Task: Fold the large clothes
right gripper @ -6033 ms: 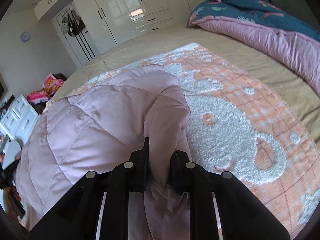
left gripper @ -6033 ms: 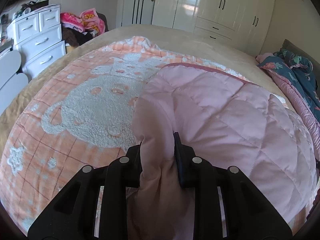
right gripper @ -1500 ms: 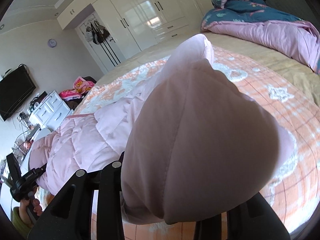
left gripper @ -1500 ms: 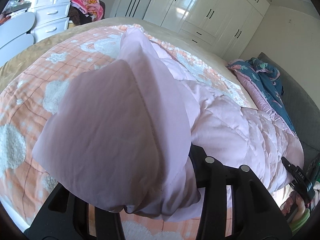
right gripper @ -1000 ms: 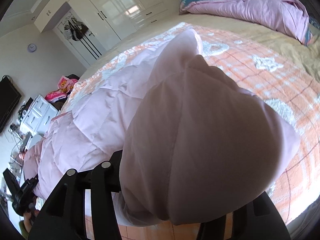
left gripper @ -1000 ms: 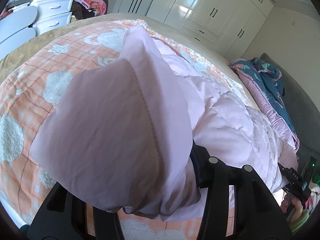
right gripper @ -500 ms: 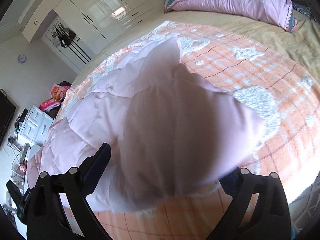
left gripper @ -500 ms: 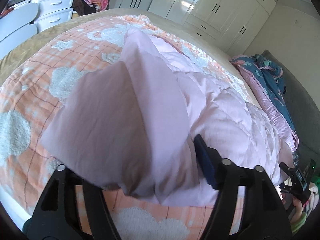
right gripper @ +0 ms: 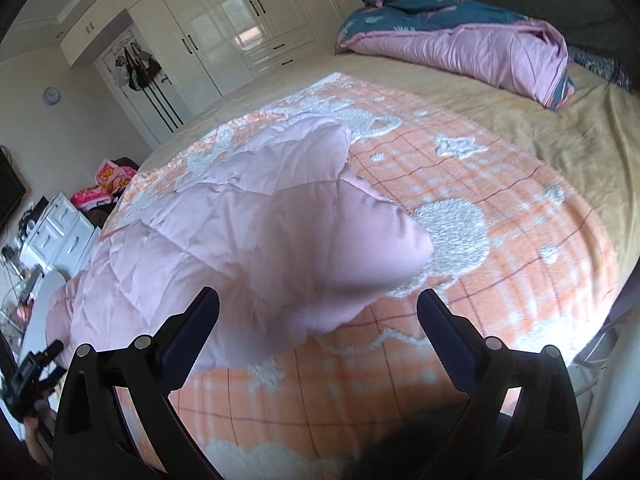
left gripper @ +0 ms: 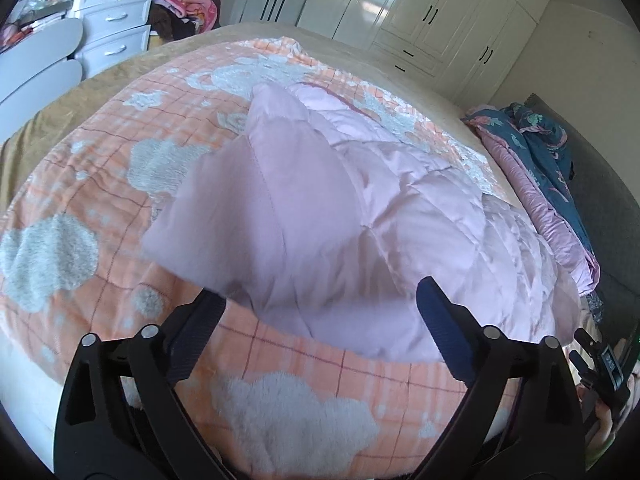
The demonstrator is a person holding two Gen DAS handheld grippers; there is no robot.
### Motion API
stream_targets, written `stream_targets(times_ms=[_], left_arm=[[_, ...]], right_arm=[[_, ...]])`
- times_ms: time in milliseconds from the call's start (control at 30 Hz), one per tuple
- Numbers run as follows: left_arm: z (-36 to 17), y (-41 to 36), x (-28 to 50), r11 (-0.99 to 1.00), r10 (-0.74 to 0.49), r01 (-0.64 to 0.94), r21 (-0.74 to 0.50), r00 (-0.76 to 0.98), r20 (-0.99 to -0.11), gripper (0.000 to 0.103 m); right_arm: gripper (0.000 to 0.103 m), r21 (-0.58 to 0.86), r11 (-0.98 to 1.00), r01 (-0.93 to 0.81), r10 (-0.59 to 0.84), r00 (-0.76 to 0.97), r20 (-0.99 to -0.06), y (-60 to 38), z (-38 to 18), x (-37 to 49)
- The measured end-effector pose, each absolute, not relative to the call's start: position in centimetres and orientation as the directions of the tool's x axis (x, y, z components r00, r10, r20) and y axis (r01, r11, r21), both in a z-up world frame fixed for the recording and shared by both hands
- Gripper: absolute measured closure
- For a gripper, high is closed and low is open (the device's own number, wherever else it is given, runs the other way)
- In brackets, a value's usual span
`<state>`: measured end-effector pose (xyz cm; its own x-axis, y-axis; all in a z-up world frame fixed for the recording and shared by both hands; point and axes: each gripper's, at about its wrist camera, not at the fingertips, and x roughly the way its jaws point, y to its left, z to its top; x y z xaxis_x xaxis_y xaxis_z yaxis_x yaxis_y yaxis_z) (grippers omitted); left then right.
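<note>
A pale pink quilted jacket lies folded over on an orange-and-white plush blanket spread on the bed. My left gripper is open and empty, its jaws spread wide just in front of the jacket's near edge. The jacket also shows in the right wrist view, where its loose near flap looks blurred. My right gripper is open and empty just short of that flap. The blanket extends to the right of it.
A rumpled pink-and-blue duvet lies at the bed's head. White wardrobes line the far wall. A white drawer unit and a pile of clothes stand at the left. The other hand-held gripper shows at each view's edge.
Both grippers were shut on the jacket's edges and carried them over. Within the last half second both opened, let go, and the jacket dropped onto the blanket as the grippers drew back.
</note>
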<state>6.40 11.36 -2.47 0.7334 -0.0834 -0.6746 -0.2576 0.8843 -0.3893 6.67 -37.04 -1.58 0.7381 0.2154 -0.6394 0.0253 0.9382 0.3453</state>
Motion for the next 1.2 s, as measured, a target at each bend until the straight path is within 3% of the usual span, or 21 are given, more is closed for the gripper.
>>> stream_targets(times_ms=[400, 967, 1200], left_arm=[[1.6, 9.7, 3.2, 0.92, -0.021, -0.227, -0.32, 0.787, -0.617, 0.009], [3.6, 4.8, 0.4, 0.962, -0.035, -0.118, -0.246, 0.842, -0.539, 0.009], [1.8, 2.9, 0.2, 0.965, -0.076, -0.08, -0.251, 0.827, -0.557, 0.009]], right_arm=[[0.004, 0.288, 0.955, -0.076, 0.234, 0.79, -0.566, -35.0, 2.1, 3.4], [0.004, 0.086, 0.959, -0.27, 0.283, 0.886, -0.367, -29.8, 6.6, -3.9], [0.004, 0.062, 0.953, -0.298, 0.297, 0.864, -0.407, -27.6, 4.1, -4.7]])
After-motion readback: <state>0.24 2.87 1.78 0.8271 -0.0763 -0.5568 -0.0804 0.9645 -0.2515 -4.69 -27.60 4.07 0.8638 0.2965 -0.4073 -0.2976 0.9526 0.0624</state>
